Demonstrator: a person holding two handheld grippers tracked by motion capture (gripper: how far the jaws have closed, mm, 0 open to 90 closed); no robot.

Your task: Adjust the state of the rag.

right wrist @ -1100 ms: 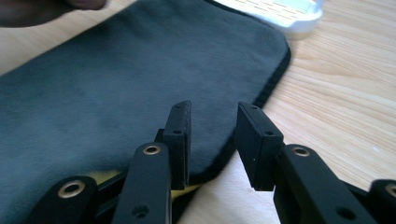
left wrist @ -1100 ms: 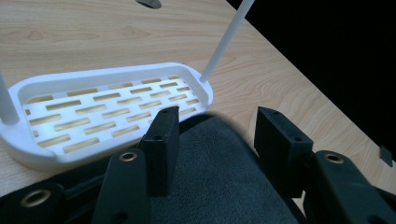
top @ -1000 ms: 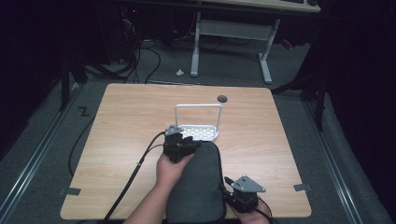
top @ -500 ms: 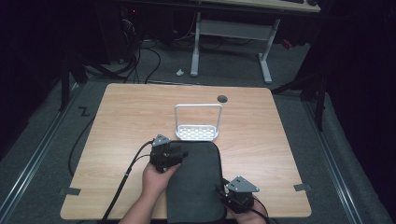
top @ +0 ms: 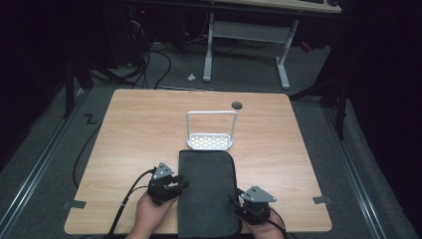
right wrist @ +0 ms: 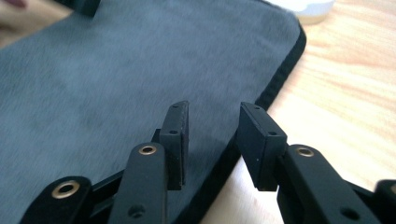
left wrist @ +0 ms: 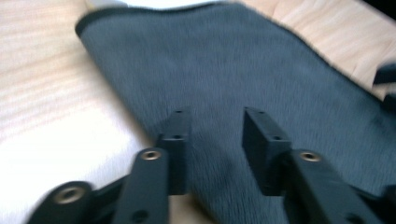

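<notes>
The left gripper [top: 168, 185] hovers at the left edge of the dark grey mat [top: 208, 191], jaws apart and holding nothing. The right gripper [top: 253, 205] sits at the mat's near right edge, jaws likewise apart, straddling its black hem (contact unclear). The mat lies flat along the near middle of the wooden table [top: 139, 129], its far end just beside a white wire stand [top: 211, 132]. Beyond the table are dark floor and cables.

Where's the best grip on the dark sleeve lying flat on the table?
Probably its long side edges near the person's end. The dark sleeve lies flat, so the face offers no purchase; the stitched rim does. The right gripper already straddles the right edge, jaws open. The left gripper could pinch the left edge likewise.
</notes>
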